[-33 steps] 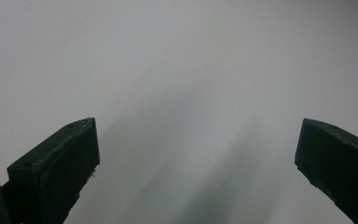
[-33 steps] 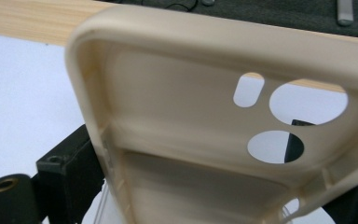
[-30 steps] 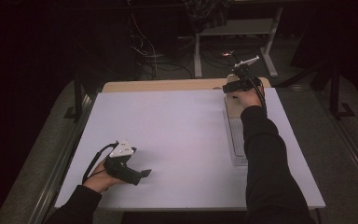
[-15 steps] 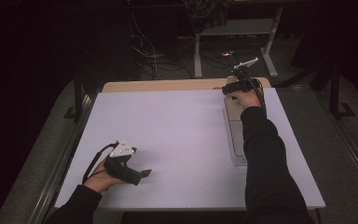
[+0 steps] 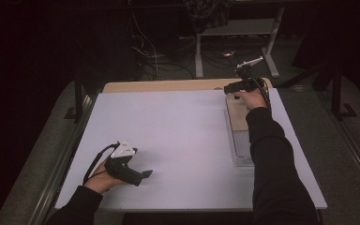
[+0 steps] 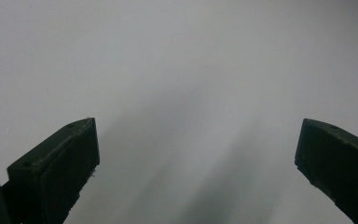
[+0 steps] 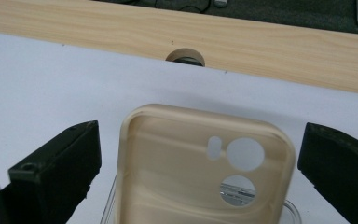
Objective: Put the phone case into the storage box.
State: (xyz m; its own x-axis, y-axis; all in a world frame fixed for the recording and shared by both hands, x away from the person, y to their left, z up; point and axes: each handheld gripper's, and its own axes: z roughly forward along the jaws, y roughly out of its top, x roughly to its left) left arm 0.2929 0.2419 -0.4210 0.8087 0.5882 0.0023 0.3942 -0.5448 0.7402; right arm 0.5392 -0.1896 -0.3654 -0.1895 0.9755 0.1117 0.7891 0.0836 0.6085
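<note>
A beige phone case lies inside up, its camera cut-outs near the top, on a clear plastic piece at the right of the white table. My right gripper stands open just over the case's far end, one jaw on either side, not touching it. From above, that gripper is at the table's far right and the case reaches toward the person from it. My left gripper rests open at the near left, nothing between its jaws, only white surface below.
The white sheet covers most of the table. A bare wooden strip with a round hole runs along the far edge. Beyond it are dark floor, cables and a metal stand.
</note>
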